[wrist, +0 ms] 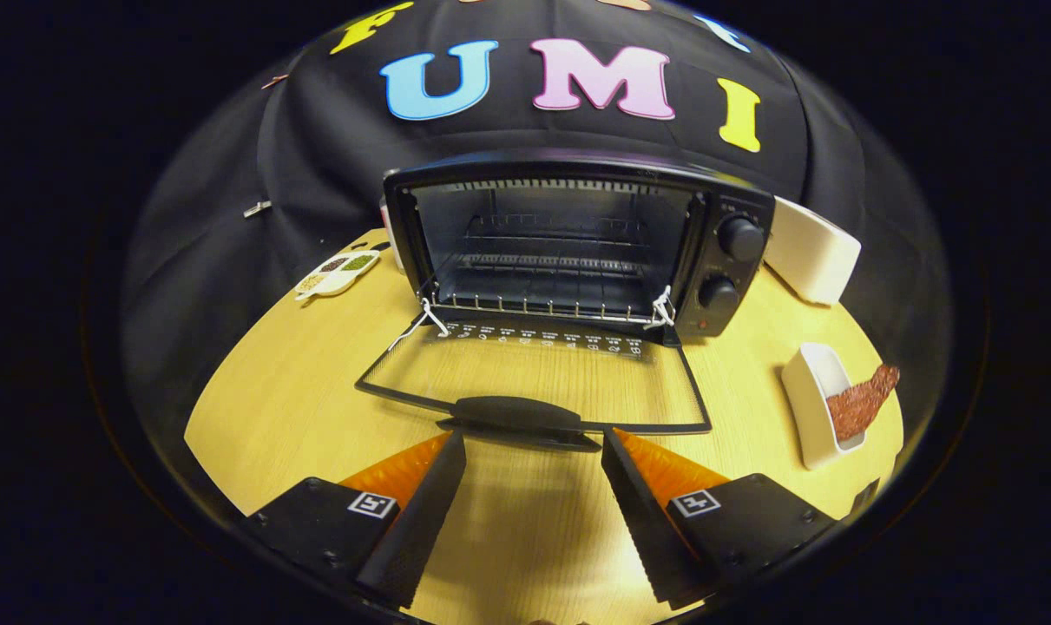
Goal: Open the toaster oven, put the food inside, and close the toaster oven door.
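Oven door [534, 382] down flat. Gripper [534, 447] wide, holding nothing. Food [862, 404] off right, in white dish [804, 399], long way pointing up-right.

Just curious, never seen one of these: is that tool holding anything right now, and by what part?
Nothing. The tool is open, its fingers apart just short of the lowered oven door's handle, not touching it.

Recording booth: black cloth wall [230, 217] behind a wooden table [299, 399].
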`<action>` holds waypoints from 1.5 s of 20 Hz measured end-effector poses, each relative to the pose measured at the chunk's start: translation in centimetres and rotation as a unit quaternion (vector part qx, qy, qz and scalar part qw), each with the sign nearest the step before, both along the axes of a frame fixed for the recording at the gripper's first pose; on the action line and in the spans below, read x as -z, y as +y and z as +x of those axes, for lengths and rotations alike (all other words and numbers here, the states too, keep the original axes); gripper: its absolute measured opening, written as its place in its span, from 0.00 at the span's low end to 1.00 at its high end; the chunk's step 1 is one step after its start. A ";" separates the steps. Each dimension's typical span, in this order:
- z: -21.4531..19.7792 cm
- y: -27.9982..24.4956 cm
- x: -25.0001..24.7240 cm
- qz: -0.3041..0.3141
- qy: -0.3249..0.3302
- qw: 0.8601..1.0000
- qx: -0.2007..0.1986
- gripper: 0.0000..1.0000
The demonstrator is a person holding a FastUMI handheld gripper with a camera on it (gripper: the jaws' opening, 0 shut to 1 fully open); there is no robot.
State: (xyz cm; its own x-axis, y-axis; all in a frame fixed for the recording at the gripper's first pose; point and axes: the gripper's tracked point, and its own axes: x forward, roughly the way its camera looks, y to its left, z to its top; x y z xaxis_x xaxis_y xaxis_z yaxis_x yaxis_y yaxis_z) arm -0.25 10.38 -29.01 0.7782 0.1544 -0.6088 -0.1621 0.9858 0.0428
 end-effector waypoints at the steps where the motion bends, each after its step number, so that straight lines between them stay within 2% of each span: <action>1: -0.2 0.1 -0.5 -0.003 -0.007 1.000 -0.009 0.98; 4: -1.5 0.1 -2.4 -0.018 -0.027 0.999 -0.036 0.98; 8: -1.9 -0.9 -5.5 -0.021 -0.056 0.997 -0.043 0.98; 15: -0.8 -4.5 -12.0 -0.014 -0.100 0.995 -0.010 0.97; 23: 1.3 -10.7 -17.2 -0.016 -0.137 0.990 0.018 0.97; 30: 4.7 -17.5 -19.4 -0.019 -0.143 0.990 0.003 0.98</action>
